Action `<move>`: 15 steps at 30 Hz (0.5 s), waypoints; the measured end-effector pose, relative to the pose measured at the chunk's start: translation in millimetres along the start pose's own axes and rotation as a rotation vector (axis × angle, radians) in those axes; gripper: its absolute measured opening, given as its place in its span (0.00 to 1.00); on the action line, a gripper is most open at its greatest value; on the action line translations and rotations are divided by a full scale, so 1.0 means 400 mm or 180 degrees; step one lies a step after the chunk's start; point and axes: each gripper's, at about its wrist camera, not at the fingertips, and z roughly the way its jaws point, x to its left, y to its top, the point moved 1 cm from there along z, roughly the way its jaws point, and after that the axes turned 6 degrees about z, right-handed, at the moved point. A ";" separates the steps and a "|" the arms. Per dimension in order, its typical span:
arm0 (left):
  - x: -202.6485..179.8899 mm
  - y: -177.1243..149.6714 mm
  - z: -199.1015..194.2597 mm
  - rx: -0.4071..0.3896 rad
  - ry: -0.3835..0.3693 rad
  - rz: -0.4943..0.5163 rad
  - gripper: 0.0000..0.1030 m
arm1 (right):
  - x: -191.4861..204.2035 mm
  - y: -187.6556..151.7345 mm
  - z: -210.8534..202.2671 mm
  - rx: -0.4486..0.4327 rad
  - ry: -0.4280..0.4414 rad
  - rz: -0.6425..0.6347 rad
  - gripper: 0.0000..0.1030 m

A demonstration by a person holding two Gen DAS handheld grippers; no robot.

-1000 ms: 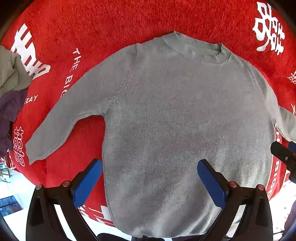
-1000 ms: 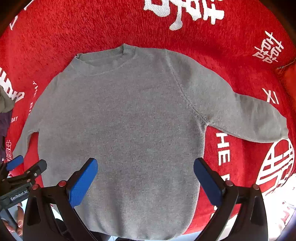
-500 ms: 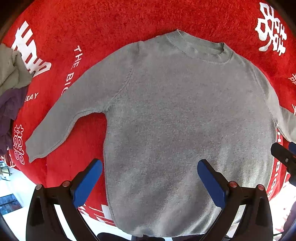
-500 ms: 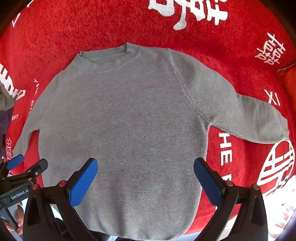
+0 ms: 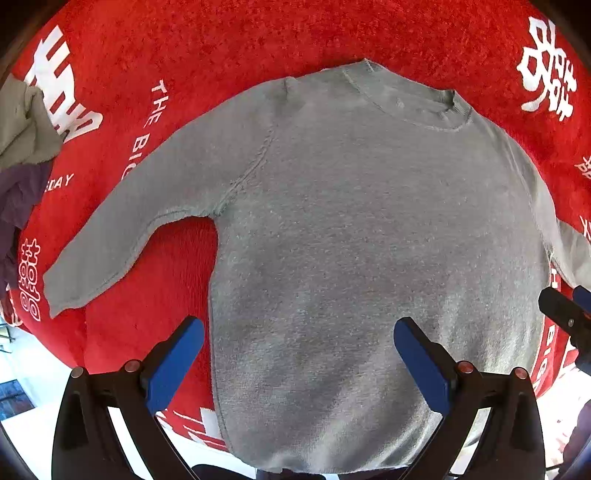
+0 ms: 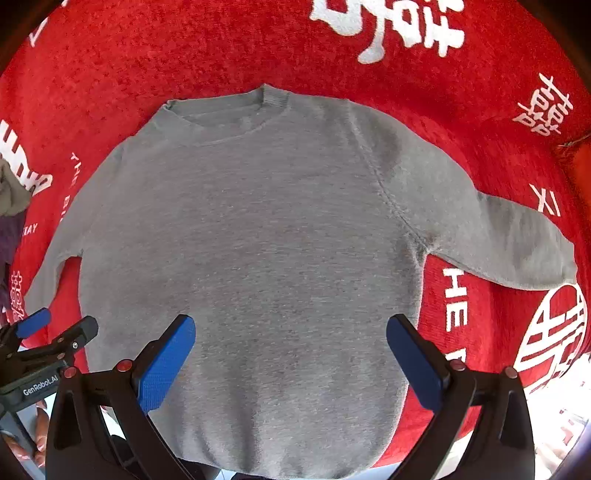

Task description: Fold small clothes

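A small grey sweater lies flat and face up on a red cloth, neck away from me, both sleeves spread out; it also shows in the right wrist view. My left gripper is open and empty, hovering over the sweater's lower left hem area. My right gripper is open and empty over the lower right body. The left sleeve points down-left, the right sleeve down-right. Each gripper shows at the edge of the other's view.
The red cloth has white lettering and symbols. A pile of other clothes, grey-green and purple, lies at the far left. The near edge of the cloth drops off to a white surface below.
Both views have shifted slightly: the sweater sits a little lower in the frames, as both grippers moved forward over it. Both stay open.
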 end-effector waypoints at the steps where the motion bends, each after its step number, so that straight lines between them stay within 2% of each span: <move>1: 0.004 -0.001 0.000 -0.0010 -0.0011 -0.0007 1.00 | 0.005 -0.001 -0.001 -0.0002 -0.0001 -0.0012 1.00; 10: 0.057 -0.012 0.001 -0.0045 -0.0088 -0.0100 1.00 | 0.059 -0.006 0.003 -0.0003 0.0054 -0.0106 1.00; 15: 0.115 -0.026 0.007 -0.0032 -0.0272 -0.0288 1.00 | 0.109 -0.017 0.008 0.0005 0.0109 -0.0221 1.00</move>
